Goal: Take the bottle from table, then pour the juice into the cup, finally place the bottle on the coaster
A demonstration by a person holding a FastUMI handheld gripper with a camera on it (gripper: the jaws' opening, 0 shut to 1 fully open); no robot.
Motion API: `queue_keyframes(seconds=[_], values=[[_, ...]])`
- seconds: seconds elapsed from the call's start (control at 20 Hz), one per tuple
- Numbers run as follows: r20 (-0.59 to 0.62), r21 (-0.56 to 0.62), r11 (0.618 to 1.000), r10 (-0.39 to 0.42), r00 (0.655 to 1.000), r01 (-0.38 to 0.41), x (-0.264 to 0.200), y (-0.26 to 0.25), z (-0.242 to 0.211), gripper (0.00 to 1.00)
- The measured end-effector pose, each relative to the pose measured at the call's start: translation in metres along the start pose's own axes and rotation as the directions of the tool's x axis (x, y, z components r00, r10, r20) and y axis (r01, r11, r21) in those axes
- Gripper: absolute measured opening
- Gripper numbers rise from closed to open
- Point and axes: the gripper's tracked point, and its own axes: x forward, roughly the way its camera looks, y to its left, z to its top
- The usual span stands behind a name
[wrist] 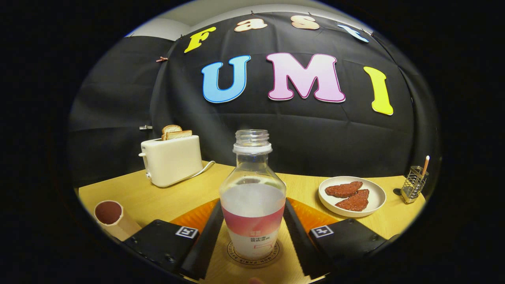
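A light wooden tabletop [185,197] meets black cloth walls; the uncapped clear plastic bottle [253,197] stands on a round printed coaster [254,256] between the hand-held gripper [252,236] fingers, which flank it without clearly touching; a cream toaster [171,159] sits behind.

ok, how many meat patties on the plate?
2. Both lie on the plate, beyond the gripper: one patty toward the far rim, the other patty nearer, edges overlapping. The fingers flank the bottle.

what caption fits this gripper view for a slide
Uncapped clear plastic bottle standing on round coaster, gripper fingers flanking it.
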Motion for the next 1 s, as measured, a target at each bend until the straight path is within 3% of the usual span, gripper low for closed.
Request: queue_keyframes(seconds=[0.05,0.1,0.55,1.0], values=[[-0.009,-0.001,1.0,-0.003,1.0,0.003,-0.002,0.0,-0.002,0.98],[-0.012,-0.001,1.0,-0.004,1.0,0.004,-0.005,-0.001,-0.002,1.0],[0.0,-0.021,1.0,-0.017,1.0,0.017,-0.058,0.001,0.02,1.0],[0.096,0.009,0.987,-0.161,0.982,0.16,-0.135,-0.018,0.092,1.0]])
